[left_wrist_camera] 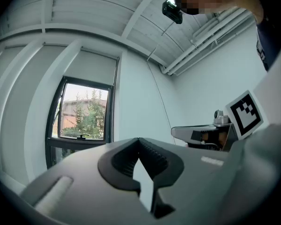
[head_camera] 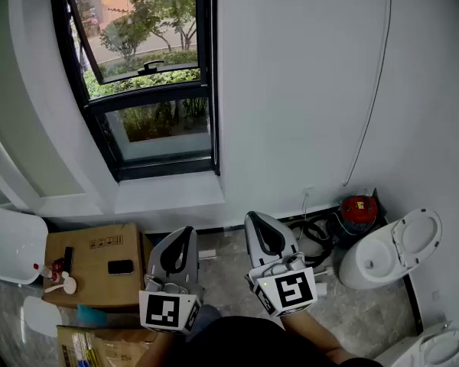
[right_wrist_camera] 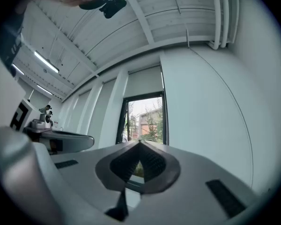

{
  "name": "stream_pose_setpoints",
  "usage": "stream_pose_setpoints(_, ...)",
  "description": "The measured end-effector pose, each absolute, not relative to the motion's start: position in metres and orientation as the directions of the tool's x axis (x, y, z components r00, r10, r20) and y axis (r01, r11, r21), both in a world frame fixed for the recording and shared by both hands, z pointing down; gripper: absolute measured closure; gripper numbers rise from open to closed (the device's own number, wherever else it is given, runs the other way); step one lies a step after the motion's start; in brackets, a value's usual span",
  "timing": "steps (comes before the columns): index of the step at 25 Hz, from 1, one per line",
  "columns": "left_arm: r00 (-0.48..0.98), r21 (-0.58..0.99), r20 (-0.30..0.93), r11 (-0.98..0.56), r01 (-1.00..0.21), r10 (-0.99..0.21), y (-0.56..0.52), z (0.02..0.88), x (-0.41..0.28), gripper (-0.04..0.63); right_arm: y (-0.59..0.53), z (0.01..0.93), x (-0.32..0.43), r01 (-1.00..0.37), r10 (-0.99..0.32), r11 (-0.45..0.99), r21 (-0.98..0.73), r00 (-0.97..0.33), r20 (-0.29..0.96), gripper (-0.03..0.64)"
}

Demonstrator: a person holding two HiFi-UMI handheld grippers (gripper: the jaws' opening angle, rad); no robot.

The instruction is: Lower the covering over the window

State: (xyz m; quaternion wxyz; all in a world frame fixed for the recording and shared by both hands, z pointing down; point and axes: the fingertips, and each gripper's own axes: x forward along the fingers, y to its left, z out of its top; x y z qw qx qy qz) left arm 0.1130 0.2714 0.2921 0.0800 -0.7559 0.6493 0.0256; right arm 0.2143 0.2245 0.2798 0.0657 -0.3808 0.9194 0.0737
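The black-framed window (head_camera: 149, 75) stands ahead in the white wall, with trees outside. Its pale roller blind (left_wrist_camera: 91, 69) covers only the top of the opening and also shows in the right gripper view as the blind (right_wrist_camera: 143, 81). A thin cord (head_camera: 375, 90) hangs down the wall right of the window. My left gripper (head_camera: 187, 231) and right gripper (head_camera: 254, 217) are held low, side by side, well short of the wall. Both are shut with nothing between the jaws. Each points a little upward toward the window (right_wrist_camera: 145, 116).
A cardboard box (head_camera: 92, 266) with a phone on it sits on the floor at the left, below the windowsill (head_camera: 168, 191). A white toilet (head_camera: 390, 254) and a red device (head_camera: 358, 209) with cables stand at the right by the wall.
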Motion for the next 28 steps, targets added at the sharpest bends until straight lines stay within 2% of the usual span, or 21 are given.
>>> stream_pose_setpoints(11,0.202,-0.046,-0.112,-0.198,-0.979,-0.973,0.233,0.317,0.104,0.588,0.187,0.305,0.197,-0.698,-0.687,0.715,0.044,-0.712,-0.143,0.604)
stream_pose_setpoints(15,0.216,-0.001,-0.107,-0.217,-0.976,-0.971,0.199,0.328,0.077,0.588,0.159,0.314,0.172,-0.706,-0.696,0.704,0.076,-0.707,-0.127,0.604)
stream_pose_setpoints(28,0.348,-0.032,-0.096,-0.347,-0.937,-0.932,0.046,0.311,-0.035,0.581,0.019,0.293,0.05,-0.744,-0.722,0.659,0.11,-0.667,-0.183,0.604)
